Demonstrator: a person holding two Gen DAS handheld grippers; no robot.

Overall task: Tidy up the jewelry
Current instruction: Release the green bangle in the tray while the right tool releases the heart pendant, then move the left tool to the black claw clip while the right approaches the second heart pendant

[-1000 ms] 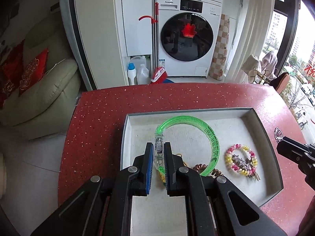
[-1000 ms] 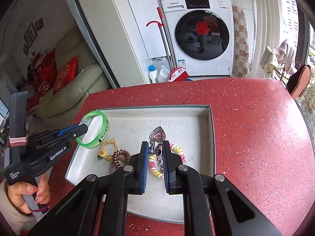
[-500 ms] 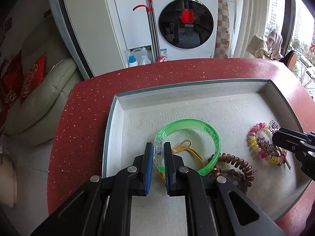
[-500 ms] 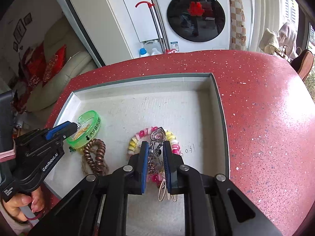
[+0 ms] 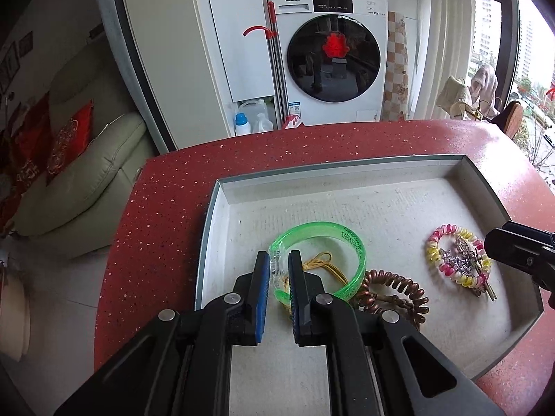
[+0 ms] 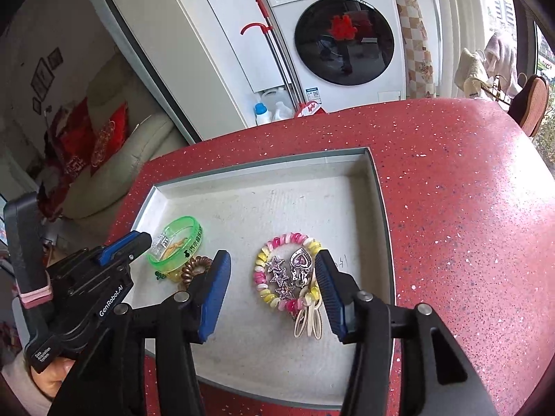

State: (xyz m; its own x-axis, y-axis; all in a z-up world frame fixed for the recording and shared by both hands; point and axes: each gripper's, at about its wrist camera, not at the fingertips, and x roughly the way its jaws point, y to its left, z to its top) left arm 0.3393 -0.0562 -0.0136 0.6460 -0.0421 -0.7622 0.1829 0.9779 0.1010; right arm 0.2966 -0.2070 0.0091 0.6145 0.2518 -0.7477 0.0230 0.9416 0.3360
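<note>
A pale grey tray (image 5: 222, 187) (image 6: 378, 208) sits on the red countertop. My left gripper (image 5: 279, 258) (image 6: 138, 242) is shut on the clear clasp of a green bangle (image 5: 347, 239) (image 6: 189, 239), which rests on the tray's left side over a yellow cord (image 5: 322, 260). A brown coil tie (image 5: 399, 291) (image 6: 196, 267) lies beside it. My right gripper (image 6: 271, 260) is opening; between its spread jaws lie a pink-and-yellow coil bracelet (image 6: 258, 270) (image 5: 437, 242), a star clip (image 6: 279, 275) and a heart pendant (image 6: 301, 261), none of them gripped. Cream loops (image 6: 308, 319) trail toward me.
The red speckled countertop (image 6: 451, 208) surrounds the tray and curves off at the right. Beyond it stand a washing machine (image 5: 333, 62), a red-handled mop (image 5: 274, 69) and bottles (image 5: 242, 123) on the floor. A sofa (image 5: 86, 173) is at the left. A hand (image 6: 52, 378) holds the left gripper.
Both grippers have come down toward the tray. The right jaws have spread and let go of the pendant cluster, which now lies inside the coil bracelet. The left stays shut on the bangle.
</note>
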